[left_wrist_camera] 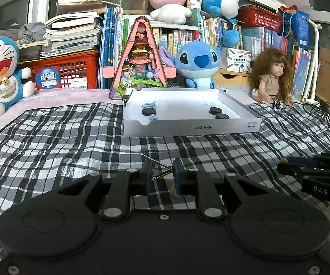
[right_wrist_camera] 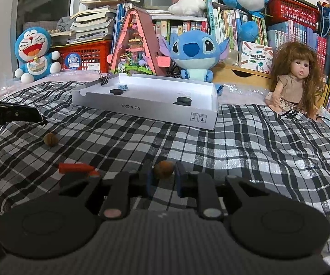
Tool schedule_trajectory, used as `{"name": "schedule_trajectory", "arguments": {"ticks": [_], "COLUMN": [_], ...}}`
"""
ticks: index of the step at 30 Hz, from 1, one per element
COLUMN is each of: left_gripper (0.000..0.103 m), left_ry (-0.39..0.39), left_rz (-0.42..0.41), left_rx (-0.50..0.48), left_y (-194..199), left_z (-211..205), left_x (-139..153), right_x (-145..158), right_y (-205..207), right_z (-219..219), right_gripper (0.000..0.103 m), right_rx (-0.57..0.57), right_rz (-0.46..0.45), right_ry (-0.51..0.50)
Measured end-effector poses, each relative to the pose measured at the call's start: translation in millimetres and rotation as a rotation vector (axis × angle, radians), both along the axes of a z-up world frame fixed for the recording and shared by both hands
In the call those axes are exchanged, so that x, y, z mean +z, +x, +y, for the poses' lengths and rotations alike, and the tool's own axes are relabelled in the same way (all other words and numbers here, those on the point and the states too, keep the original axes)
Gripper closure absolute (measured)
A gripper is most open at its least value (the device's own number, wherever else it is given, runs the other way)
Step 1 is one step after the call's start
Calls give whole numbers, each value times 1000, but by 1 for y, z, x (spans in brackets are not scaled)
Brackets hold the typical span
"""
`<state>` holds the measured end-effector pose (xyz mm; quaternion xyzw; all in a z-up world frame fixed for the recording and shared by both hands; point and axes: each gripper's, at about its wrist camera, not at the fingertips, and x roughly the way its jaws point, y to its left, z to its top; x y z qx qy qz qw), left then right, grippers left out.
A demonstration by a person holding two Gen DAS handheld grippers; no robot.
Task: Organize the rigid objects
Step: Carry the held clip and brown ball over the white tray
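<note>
Two grippers are seen over the plaid cloth (right_wrist_camera: 245, 142): the left gripper (left_wrist_camera: 161, 175) is clamped on a binder clip (left_wrist_camera: 159, 170), the right gripper (right_wrist_camera: 163, 175) on a brown ball (right_wrist_camera: 163, 170). Well beyond them, the white box (left_wrist_camera: 188, 127) is set.

White box (left_wrist_camera: 188, 127) side — "NO.A-2224", upside down; right gripper (left_wrist_camera: 282, 168) body — "DAS".
</note>
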<state>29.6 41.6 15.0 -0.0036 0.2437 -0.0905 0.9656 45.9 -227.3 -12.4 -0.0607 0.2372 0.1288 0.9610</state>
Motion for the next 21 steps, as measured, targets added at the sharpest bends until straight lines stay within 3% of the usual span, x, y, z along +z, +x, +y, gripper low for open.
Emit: {"name": "schedule_trajectory", "arguments": {"ticks": [21], "left_gripper": [85], "left_ry": [26], "left_rz": [5], "left_rx": [-4], "left_y": [36], "left_z": [-21], "left_x": [16], "right_x": [13], "right_y": [22], "right_z": [3], "right_gripper": [78], "right_rx": [-22], "right_rz": [-3], "right_ry": [48]}}
